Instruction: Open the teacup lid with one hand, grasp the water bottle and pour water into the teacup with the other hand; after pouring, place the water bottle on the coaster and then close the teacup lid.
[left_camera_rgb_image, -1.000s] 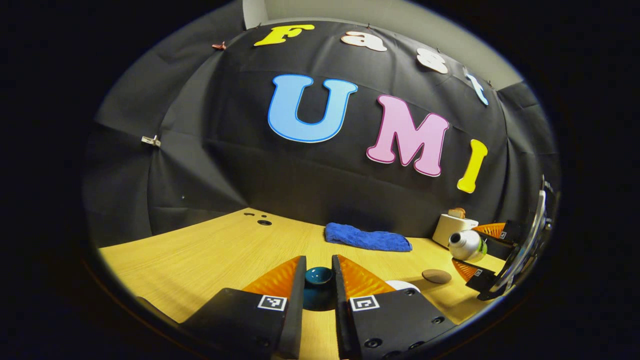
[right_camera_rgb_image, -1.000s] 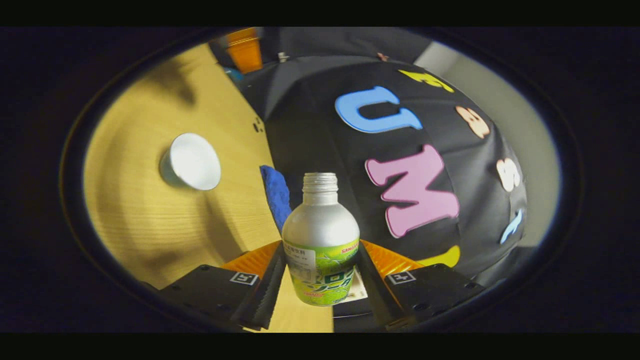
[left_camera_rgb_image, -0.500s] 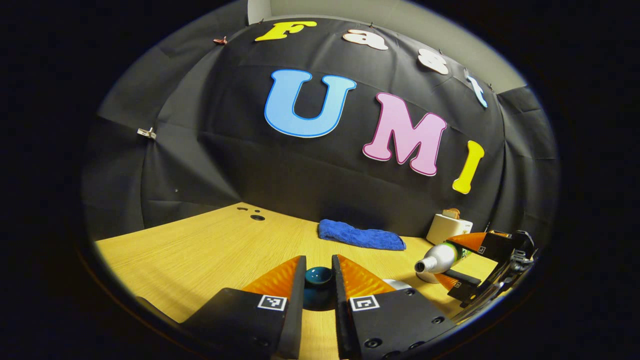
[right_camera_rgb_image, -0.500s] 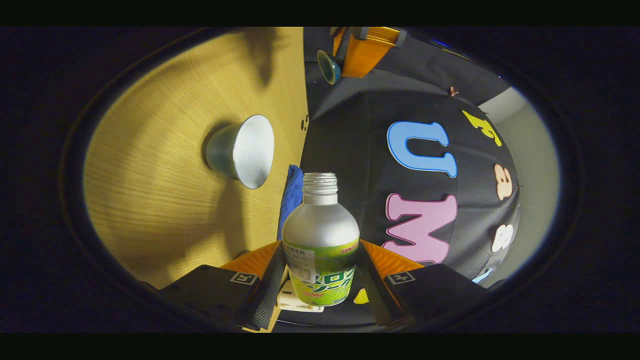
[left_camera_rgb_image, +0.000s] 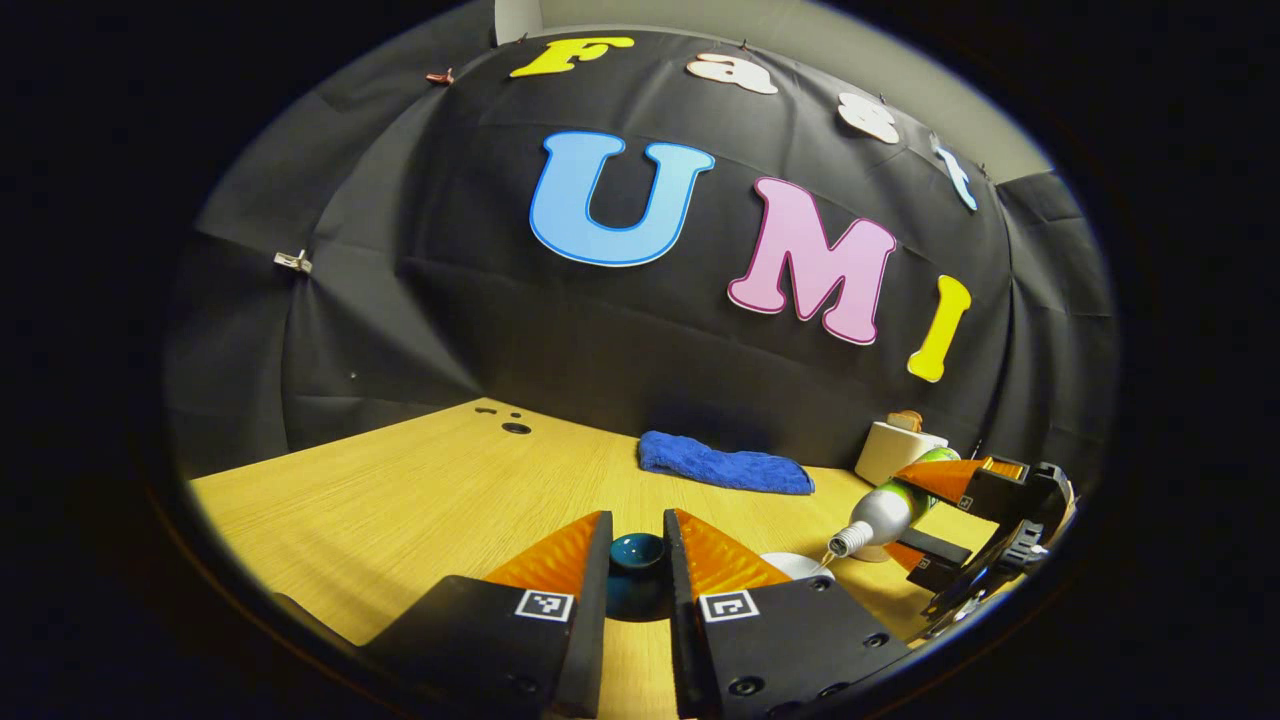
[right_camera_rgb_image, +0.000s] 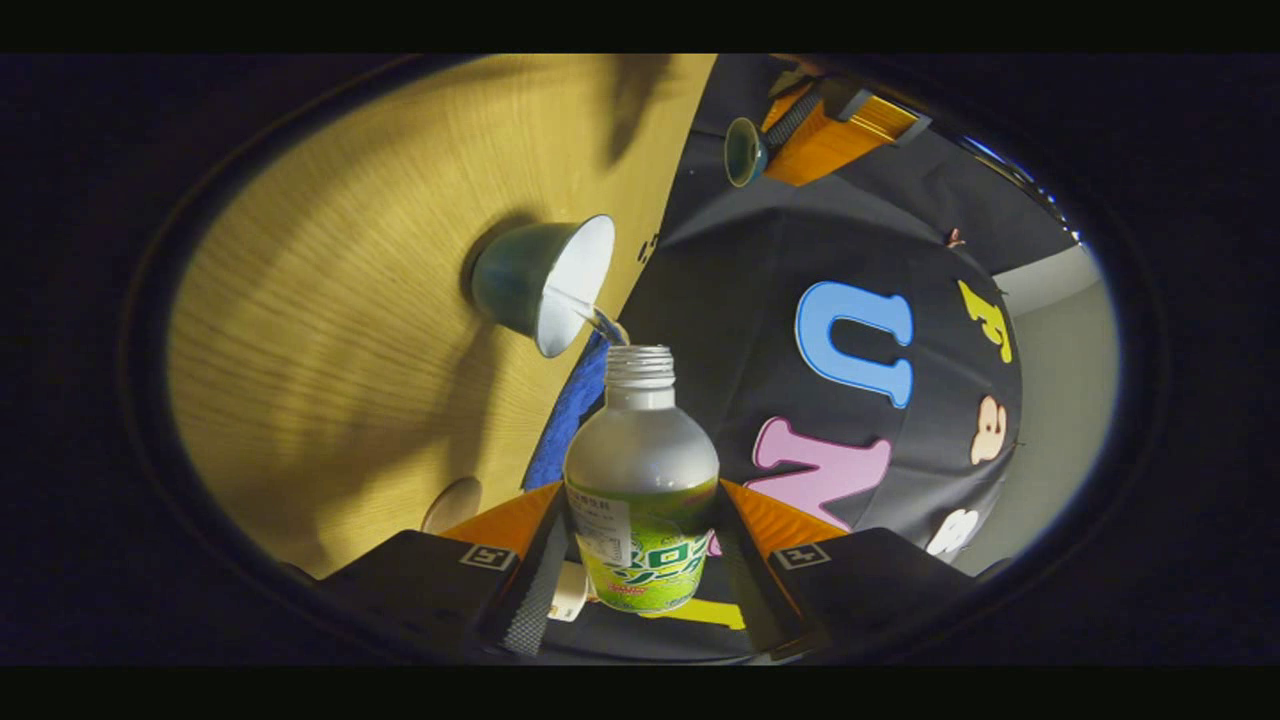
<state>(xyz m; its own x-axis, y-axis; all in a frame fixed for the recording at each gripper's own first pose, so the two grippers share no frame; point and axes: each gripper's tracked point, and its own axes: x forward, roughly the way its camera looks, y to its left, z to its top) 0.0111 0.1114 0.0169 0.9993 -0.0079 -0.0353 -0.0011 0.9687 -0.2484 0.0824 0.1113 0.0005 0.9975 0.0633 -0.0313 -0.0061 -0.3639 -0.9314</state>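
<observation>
Between my left gripper's (left_camera_rgb_image: 638, 560) fingers I hold the teacup lid (left_camera_rgb_image: 637, 552), clamped on both sides above the wooden table (left_camera_rgb_image: 400, 500). My right gripper (right_camera_rgb_image: 640, 545) grips the water bottle (right_camera_rgb_image: 641, 480) on both sides, tilted neck-down over the teacup (right_camera_rgb_image: 545, 283); water runs from its mouth into the cup. Near the bottle lies the coaster (right_camera_rgb_image: 452, 503).
</observation>
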